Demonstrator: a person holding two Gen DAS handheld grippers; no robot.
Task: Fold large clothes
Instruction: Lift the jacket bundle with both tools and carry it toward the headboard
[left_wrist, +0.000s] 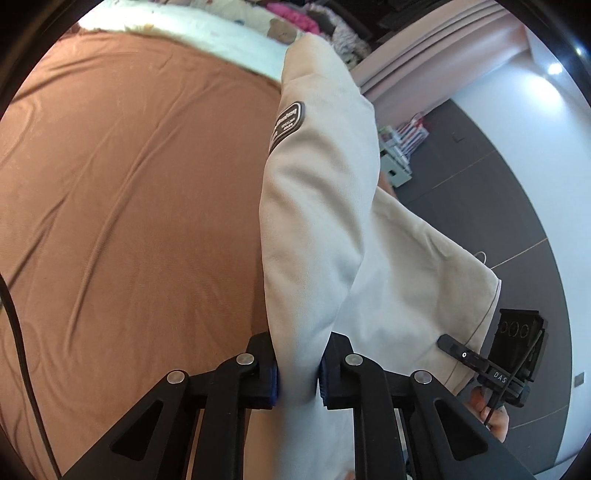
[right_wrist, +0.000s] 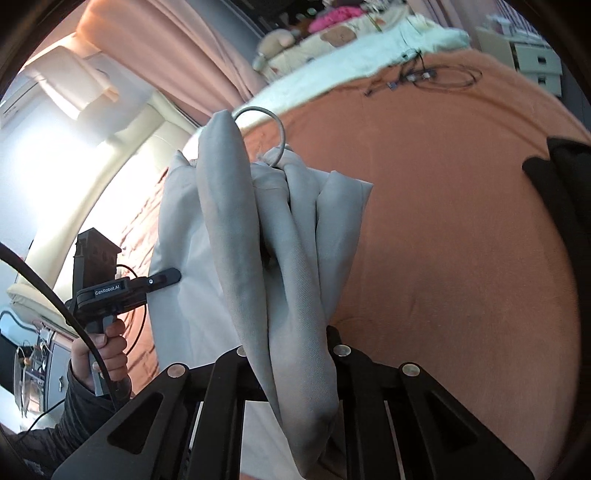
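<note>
A large cream garment (left_wrist: 317, 206) with a brown sleeve patch (left_wrist: 288, 123) hangs in the air over the bed. My left gripper (left_wrist: 298, 373) is shut on a bunched fold of it. In the right wrist view the same garment (right_wrist: 273, 236) looks grey-white, with a drawstring loop (right_wrist: 275, 125) at its top. My right gripper (right_wrist: 291, 354) is shut on another gathered fold. Each gripper shows in the other's view, the right one (left_wrist: 458, 349) and the left one (right_wrist: 162, 277), both touching the cloth's edge.
The bed has a rust-orange sheet (left_wrist: 129, 192) with a white blanket (left_wrist: 221, 33) and plush toys at its head. Cables (right_wrist: 432, 77) lie on the sheet at the far end. A dark garment (right_wrist: 565, 177) lies at the right edge. Pink curtains (right_wrist: 192, 48) hang behind.
</note>
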